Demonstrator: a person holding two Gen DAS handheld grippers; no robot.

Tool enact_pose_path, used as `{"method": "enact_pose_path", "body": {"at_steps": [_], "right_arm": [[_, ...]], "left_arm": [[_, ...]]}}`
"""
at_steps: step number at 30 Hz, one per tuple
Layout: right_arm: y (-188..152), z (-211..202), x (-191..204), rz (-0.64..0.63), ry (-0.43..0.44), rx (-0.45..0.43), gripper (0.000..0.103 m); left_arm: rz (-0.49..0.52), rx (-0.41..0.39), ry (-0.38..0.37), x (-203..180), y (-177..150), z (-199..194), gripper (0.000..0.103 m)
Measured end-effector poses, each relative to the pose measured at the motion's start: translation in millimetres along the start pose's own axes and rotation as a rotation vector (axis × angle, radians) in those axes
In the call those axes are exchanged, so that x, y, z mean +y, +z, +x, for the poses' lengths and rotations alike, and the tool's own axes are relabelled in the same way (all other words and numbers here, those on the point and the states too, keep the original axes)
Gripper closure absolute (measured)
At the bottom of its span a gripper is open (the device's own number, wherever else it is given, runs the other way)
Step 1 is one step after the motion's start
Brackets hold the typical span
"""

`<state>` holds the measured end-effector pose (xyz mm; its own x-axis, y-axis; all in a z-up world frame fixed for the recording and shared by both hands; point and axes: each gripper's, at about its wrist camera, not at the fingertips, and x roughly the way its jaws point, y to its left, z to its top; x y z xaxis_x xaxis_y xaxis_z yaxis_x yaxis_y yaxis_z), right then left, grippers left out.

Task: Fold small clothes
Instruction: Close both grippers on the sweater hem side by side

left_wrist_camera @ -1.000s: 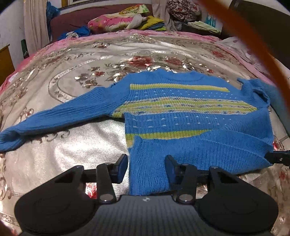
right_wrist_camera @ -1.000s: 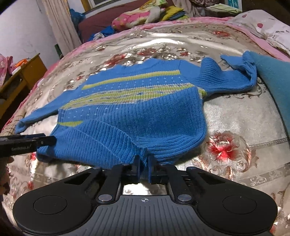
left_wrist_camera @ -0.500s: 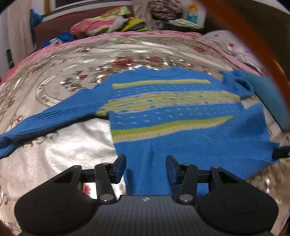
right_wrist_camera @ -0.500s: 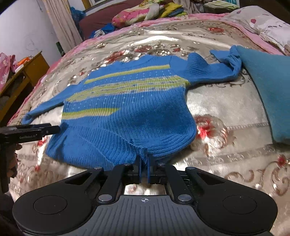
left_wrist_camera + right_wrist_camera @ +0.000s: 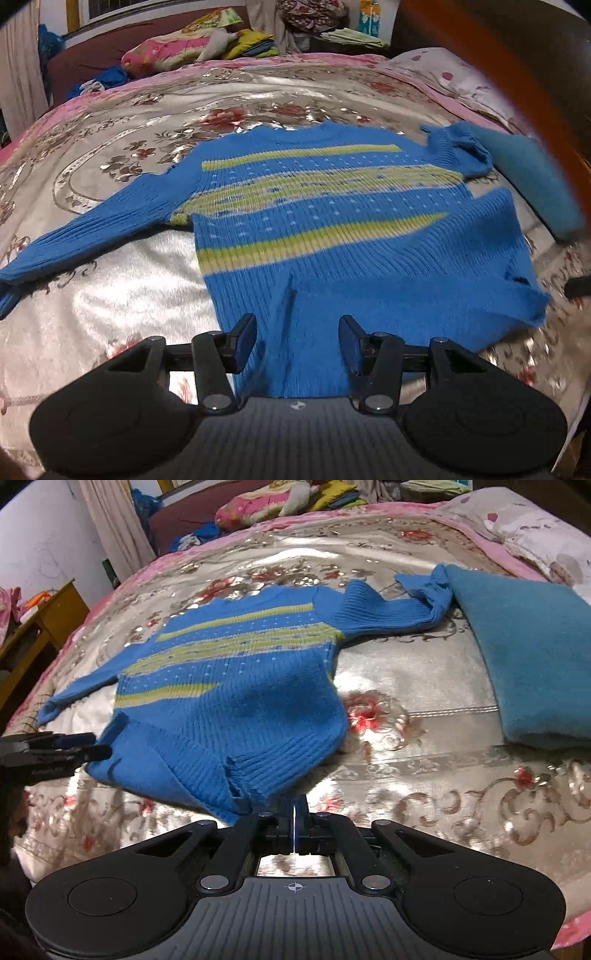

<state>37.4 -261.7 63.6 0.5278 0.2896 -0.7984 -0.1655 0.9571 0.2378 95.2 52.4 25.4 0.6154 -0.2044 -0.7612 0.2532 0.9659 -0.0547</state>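
A small blue knit sweater (image 5: 325,229) with yellow-green stripes lies on the bed, its sleeves spread to both sides. My left gripper (image 5: 297,341) is open, its fingers straddling the sweater's bottom hem without pinching it. My right gripper (image 5: 295,812) is shut; the hem's right corner (image 5: 251,775) lies just in front of its fingertips, and whether fabric is still pinched is unclear. The sweater (image 5: 229,694) shows in the right wrist view too, with the left gripper (image 5: 55,751) at its left hem corner.
The bed has a shiny floral bedspread (image 5: 147,155). A folded teal cloth (image 5: 524,653) lies right of the sweater, touching its right sleeve (image 5: 391,609). Pillows and clothes (image 5: 207,48) are piled at the headboard. A wooden cabinet (image 5: 44,616) stands left of the bed.
The folded-up hem has been pulled back toward me and the sweater now lies flatter, more stripes showing. Both grippers drew back toward the bed's near edge. The left gripper stayed open.
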Motion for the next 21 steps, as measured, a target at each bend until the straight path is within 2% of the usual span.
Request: {"method": "enact_pose_path", "body": {"at_steps": [1, 6, 10, 18, 20, 21], "right_arm": [[0.0, 2.3, 2.2, -0.003, 0.001, -0.002, 0.094], [2.0, 11.7, 11.3, -0.006, 0.022, -0.013, 0.093], [2.9, 19.0, 15.5, -0.028, 0.017, -0.008, 0.076], [2.0, 33.6, 23.3, -0.051, 0.000, -0.009, 0.069], [1.6, 35.8, 23.4, -0.052, -0.006, -0.005, 0.069], [1.1, 35.8, 22.9, -0.050, -0.006, -0.004, 0.069]], "left_arm": [[0.009, 0.005, 0.009, -0.8, 2.3, 3.9, 0.049], [0.031, 0.038, 0.033, -4.9, 4.2, 17.4, 0.049], [0.032, 0.046, 0.042, -7.2, 0.9, 18.5, 0.053], [0.031, 0.085, 0.045, -13.2, -4.6, 16.2, 0.058], [0.023, 0.090, 0.035, -11.9, -6.4, 14.1, 0.062], [0.012, 0.090, 0.023, -10.7, -7.0, 12.4, 0.070]]}}
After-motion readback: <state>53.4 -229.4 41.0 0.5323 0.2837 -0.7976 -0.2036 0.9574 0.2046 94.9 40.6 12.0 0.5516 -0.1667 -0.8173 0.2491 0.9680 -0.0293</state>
